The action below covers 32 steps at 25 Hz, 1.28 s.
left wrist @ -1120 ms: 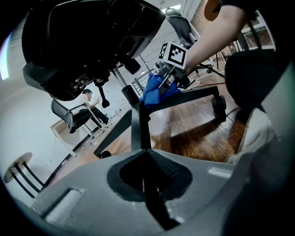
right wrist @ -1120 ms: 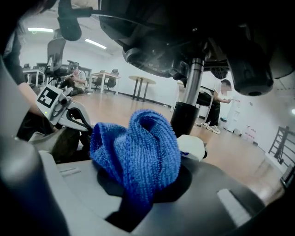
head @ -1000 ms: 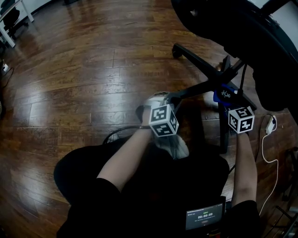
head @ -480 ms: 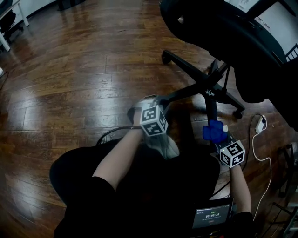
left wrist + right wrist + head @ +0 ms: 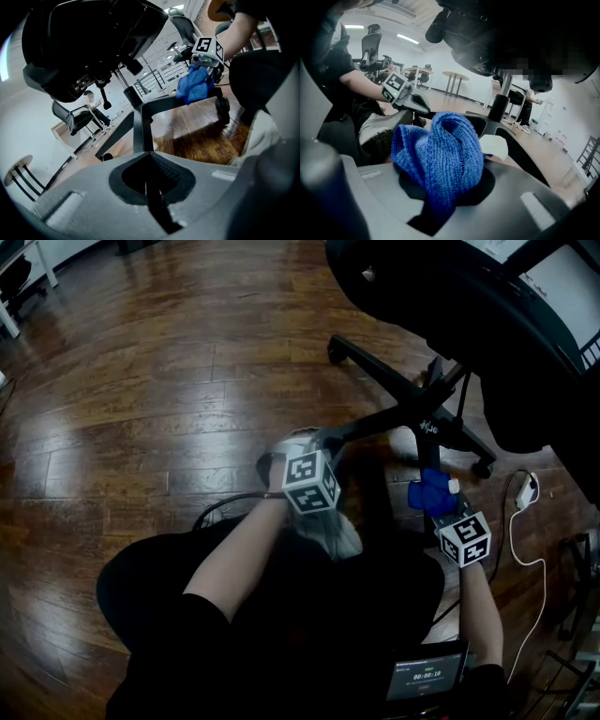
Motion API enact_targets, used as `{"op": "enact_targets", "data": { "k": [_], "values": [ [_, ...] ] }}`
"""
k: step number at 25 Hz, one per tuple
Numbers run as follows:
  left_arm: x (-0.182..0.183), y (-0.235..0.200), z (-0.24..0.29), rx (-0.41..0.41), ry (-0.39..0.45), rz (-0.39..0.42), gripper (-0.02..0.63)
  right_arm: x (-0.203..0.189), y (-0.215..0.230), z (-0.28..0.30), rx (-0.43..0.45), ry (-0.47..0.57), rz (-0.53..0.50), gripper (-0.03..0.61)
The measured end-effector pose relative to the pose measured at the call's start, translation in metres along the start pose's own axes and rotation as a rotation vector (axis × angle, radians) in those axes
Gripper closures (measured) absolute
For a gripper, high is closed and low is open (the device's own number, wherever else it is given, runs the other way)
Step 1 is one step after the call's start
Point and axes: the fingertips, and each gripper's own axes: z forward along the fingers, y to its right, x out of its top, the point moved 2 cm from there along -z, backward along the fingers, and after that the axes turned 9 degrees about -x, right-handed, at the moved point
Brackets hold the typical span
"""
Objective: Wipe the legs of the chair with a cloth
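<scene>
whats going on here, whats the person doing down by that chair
A person crouched on the wooden floor is cleaning the base of a black office chair with a handheld gripper in each hand. The left tongs are shut on one chair leg near its end. The right tongs grip a bunched blue cloth, held against another leg near its outer end.

cloth (image 5: 429,495) on the chair leg (image 5: 427,454) right of the left tool (image 5: 317,439).
</scene>
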Motion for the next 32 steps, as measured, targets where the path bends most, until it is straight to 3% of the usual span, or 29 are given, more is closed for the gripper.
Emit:
{"op": "enact_targets", "data": {
  "k": [8, 14, 19, 27, 32],
  "values": [
    [0.003, 0.001, 0.0, -0.019, 0.012, 0.0, 0.614, 0.065, 0.061, 0.069, -0.075, 0.05, 0.011, 0.503],
    [0.003, 0.002, 0.002, -0.048, 0.013, -0.001, 0.614, 0.071, 0.065, 0.077, -0.136, 0.038, 0.007, 0.502],
    [0.002, 0.003, 0.001, -0.036, 0.013, -0.004, 0.614, 0.049, 0.045, 0.052, -0.127, 0.032, 0.02, 0.502],
    [-0.002, 0.001, 0.0, -0.01, 0.011, -0.03, 0.613, -0.016, -0.01, -0.023, 0.058, 0.014, 0.093, 0.503],
    [-0.001, 0.001, 0.0, -0.008, 0.01, -0.031, 0.613, -0.028, -0.019, -0.036, 0.059, -0.007, 0.086, 0.503]
  ]
}}
